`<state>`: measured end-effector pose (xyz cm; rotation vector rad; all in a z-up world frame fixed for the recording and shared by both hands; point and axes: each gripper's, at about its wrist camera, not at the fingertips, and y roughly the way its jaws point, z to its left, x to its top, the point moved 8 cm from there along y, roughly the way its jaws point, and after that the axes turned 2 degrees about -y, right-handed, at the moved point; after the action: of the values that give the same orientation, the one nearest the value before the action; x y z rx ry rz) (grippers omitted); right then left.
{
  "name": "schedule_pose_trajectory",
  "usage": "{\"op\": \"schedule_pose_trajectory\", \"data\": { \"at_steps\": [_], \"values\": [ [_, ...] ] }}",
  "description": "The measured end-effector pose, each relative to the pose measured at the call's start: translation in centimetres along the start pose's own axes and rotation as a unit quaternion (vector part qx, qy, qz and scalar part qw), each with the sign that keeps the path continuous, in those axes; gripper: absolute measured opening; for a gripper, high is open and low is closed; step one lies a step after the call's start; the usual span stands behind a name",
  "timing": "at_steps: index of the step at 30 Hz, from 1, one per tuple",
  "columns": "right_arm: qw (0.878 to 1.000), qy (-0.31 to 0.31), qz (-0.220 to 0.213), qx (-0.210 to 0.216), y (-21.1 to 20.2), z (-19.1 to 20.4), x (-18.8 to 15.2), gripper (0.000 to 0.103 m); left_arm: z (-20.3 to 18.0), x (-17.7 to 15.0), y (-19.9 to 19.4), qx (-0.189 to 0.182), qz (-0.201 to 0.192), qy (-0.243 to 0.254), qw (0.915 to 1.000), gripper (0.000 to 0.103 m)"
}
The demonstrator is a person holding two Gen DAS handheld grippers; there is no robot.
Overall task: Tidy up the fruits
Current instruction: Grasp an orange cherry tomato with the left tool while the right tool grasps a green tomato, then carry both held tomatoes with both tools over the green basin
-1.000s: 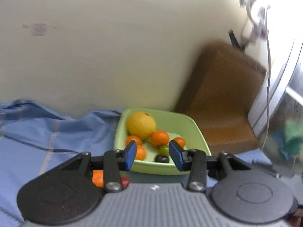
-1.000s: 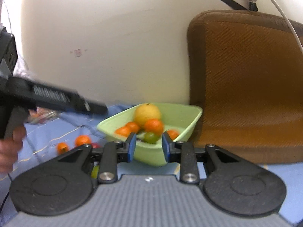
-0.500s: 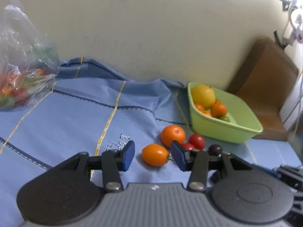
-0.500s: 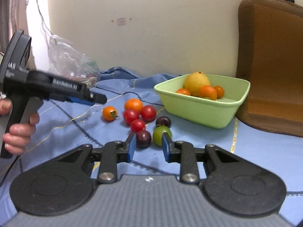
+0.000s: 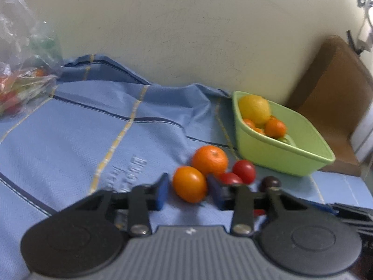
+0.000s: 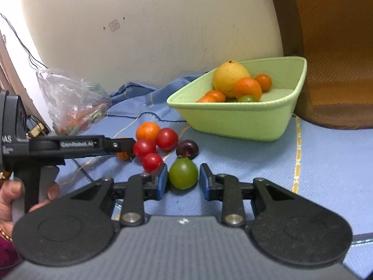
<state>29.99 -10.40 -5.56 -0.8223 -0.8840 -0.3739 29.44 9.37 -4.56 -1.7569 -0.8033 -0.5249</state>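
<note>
Now Two Fruits Are Framed

Now an orange fruit (image 5: pixel 190 184) is framed by the left gripper (image 5: pixel 187 192), whose fingers have just been closing; a small gap is seen, so nothing is held. A green fruit (image 6: pixel 183 173) is flanked by the right gripper (image 6: pixel 183 182), not squeezed. Both lie on the blue cloth (image 5: pixel 81 140) near the bowl (image 6: pixel 244 121). They look smooth, round, soft and easily rolled, so the middles should be pinched gently.

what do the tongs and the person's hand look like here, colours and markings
Both tongs, left and right, have black linkage arms, blue pads, silver pivot screws and a ribbed grey body. The left one's side bears white lettering. A magenta sleeve with a gold bangle shows.
</note>
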Motion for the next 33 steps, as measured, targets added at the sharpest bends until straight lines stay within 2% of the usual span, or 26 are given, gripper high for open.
{"op": "schedule_pose_trajectory", "data": {
  "at_steps": [3, 5, 8, 12, 20, 26, 33],
  "values": [
    [1.000, 0.002, -0.003, -0.004, -0.4, -0.1, -0.1, 0.029, 0.0, -0.4, -0.8, 0.019, -0.006, 0.000, 0.9998, 0.031],
    [1.000, -0.001, -0.009, -0.013, -1.0, 0.0, -0.1, 0.029, 0.0, -0.9, -1.9, 0.014, -0.006, -0.005, 0.9999, 0.031],
    [1.000, -0.006, -0.020, -0.007, -2.6, 0.6, -0.3, 0.029, -0.3, -2.0, -4.0, -0.005, -0.005, -0.006, 1.0000, 0.031],
    [0.999, -0.033, -0.023, -0.008, -5.0, 2.0, -2.2, 0.029, -2.3, -4.5, -7.0, -0.039, -0.002, 0.020, 0.9990, 0.031],
    [0.995, -0.086, -0.025, -0.040, -9.7, 4.2, -7.1, 0.029, -7.9, -10.3, -10.8, -0.093, 0.014, 0.085, 0.9919, 0.031],
    [0.993, -0.090, -0.036, -0.064, -12.3, 4.7, -9.8, 0.029, -10.3, -12.5, -12.5, -0.104, 0.010, 0.118, 0.9876, 0.032],
    [0.989, -0.110, -0.051, -0.084, -13.0, 5.4, -10.9, 0.031, -10.4, -14.4, -12.7, -0.089, 0.011, 0.131, 0.9873, 0.032]
  ]
}}
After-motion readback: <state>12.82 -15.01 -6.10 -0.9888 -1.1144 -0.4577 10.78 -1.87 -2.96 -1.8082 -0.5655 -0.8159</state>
